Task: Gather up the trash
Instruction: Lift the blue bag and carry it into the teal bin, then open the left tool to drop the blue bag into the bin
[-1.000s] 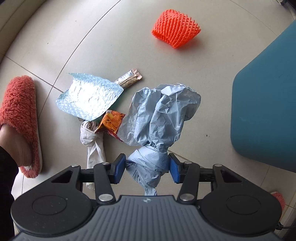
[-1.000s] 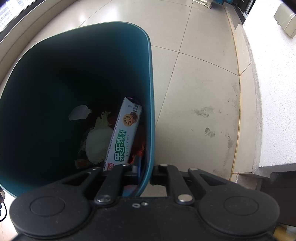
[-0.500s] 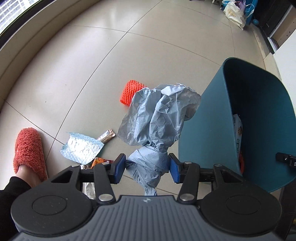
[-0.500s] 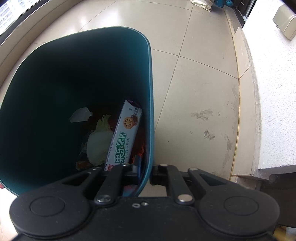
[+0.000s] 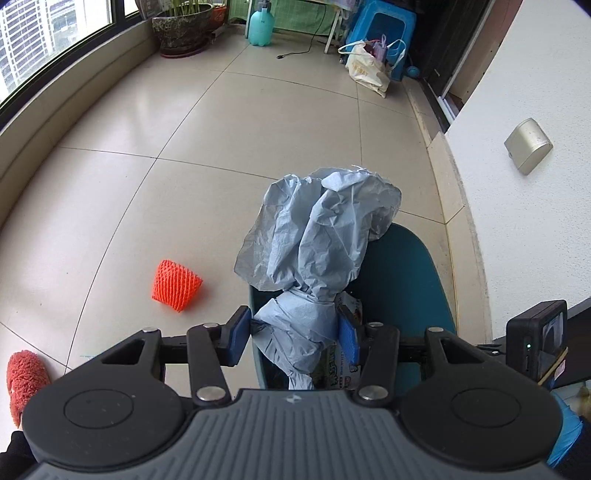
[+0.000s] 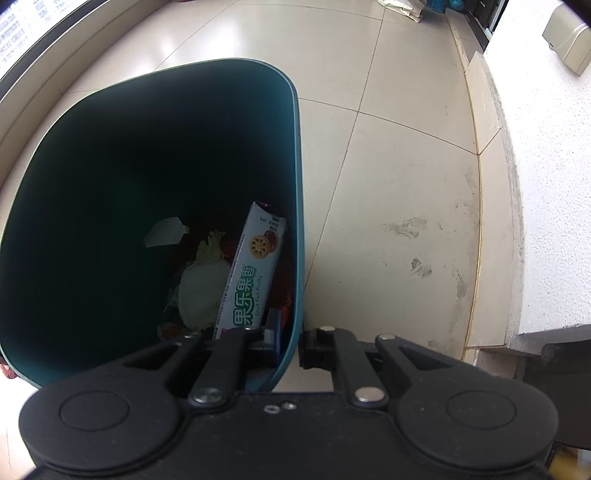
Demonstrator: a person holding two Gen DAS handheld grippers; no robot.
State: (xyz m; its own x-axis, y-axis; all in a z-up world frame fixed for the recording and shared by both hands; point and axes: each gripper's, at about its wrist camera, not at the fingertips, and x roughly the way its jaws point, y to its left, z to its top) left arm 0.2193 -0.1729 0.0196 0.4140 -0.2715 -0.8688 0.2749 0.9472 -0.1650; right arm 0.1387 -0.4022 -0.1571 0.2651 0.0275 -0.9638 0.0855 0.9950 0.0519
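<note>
Blue crumpled paper (image 5: 314, 266) sits clamped in the left gripper (image 5: 293, 334), its blue-padded fingers (image 5: 238, 334) pressing the narrow waist of the wad from both sides. A second ago this wad hung over bare floor with other litter beneath it; now it is held above the open mouth of the teal bin (image 5: 402, 280), and the foil sheet, snack wrappers and white rag have dropped out of the left view. The right gripper (image 6: 290, 341) has kept its place, pinched on the bin's near right rim (image 6: 295, 221), one finger inside the wall and one outside.

The wad hides most of the bin's opening in the left view, and only a strip of printed packaging shows under it. Inside the bin, in the right view, a long biscuit box (image 6: 253, 269) leans against the right wall; beside it lie a pale leafy lump (image 6: 201, 284) and a white scrap (image 6: 166, 232), the rest too dark to make out.

On the floor left of the bin lies an orange foam net (image 5: 177, 284), apart from it. A red fuzzy slipper (image 5: 24, 380) is cut off at the lower left edge. Far back stand a plant pot (image 5: 183, 31), a teal spray bottle (image 5: 260, 24) and a shopping bag (image 5: 369, 68)
</note>
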